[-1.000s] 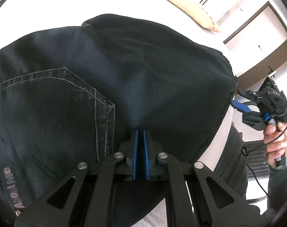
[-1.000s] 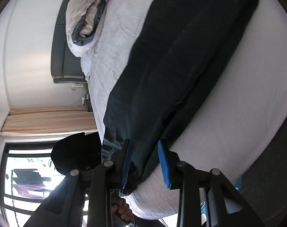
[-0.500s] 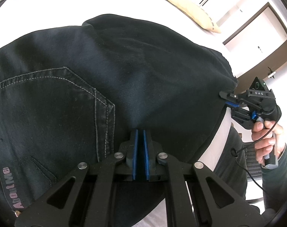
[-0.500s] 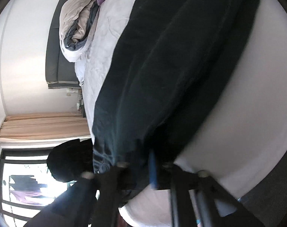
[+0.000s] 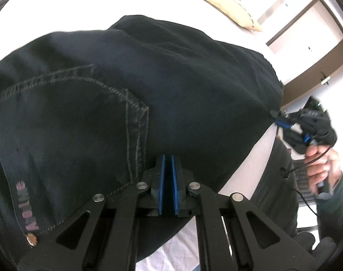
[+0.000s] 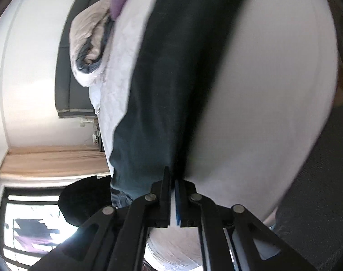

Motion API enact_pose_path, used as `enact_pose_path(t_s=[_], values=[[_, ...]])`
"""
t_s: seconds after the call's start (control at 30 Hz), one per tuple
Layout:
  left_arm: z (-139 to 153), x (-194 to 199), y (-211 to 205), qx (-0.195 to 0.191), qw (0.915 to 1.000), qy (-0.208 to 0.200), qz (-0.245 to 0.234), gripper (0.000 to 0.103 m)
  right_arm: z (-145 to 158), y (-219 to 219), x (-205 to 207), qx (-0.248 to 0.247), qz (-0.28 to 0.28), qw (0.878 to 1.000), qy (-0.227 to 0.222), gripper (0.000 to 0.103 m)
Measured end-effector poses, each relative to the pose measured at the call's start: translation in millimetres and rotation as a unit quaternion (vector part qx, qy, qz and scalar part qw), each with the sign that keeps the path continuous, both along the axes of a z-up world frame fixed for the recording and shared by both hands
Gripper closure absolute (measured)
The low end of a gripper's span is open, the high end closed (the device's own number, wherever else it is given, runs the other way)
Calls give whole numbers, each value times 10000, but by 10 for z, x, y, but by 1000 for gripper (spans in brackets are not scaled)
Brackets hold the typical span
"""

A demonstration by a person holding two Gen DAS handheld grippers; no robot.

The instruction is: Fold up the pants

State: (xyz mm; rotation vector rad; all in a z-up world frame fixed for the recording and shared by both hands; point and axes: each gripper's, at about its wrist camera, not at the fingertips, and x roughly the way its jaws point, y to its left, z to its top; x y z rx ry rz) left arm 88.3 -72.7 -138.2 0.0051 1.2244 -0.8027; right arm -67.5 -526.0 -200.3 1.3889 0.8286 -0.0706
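Black jeans lie flat on the white bed. The left gripper pinches the denim at six o'clock, beside the back pocket; the right gripper, at three o'clock, is clamped on the hem corner. That thin corner bite could slip when lifted, spoiling the fold.

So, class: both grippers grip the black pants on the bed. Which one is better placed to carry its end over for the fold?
Probably the right gripper: it pinches the far corner of the black pants, a free end. The left gripper is clamped beside the back pocket, on the bulkier part.
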Motion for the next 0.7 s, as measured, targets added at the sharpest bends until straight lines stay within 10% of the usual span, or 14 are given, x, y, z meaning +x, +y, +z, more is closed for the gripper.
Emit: enact_pose_path(t_s=[0.2, 0.33, 0.47, 0.53, 0.7], values=[[16, -16, -41, 25, 10000, -75, 59, 97, 79, -23, 84, -190, 397, 9990, 54, 94], [197, -51, -105, 39, 9994, -330, 102, 97, 587, -128, 41, -1341, 752, 9861, 633, 86], [380, 93, -56, -152, 9973, -624, 348, 97, 1198, 69, 440, -1743, 1262, 9759, -371, 85], [401, 189, -15, -159, 9966, -637, 489, 97, 1405, 485, 926, -1568, 1956, 9617, -1105, 66], [371, 428, 230, -162, 9928, -665, 984, 97, 1186, 1539, 2078, -864, 3279, 9294, -1454, 56]])
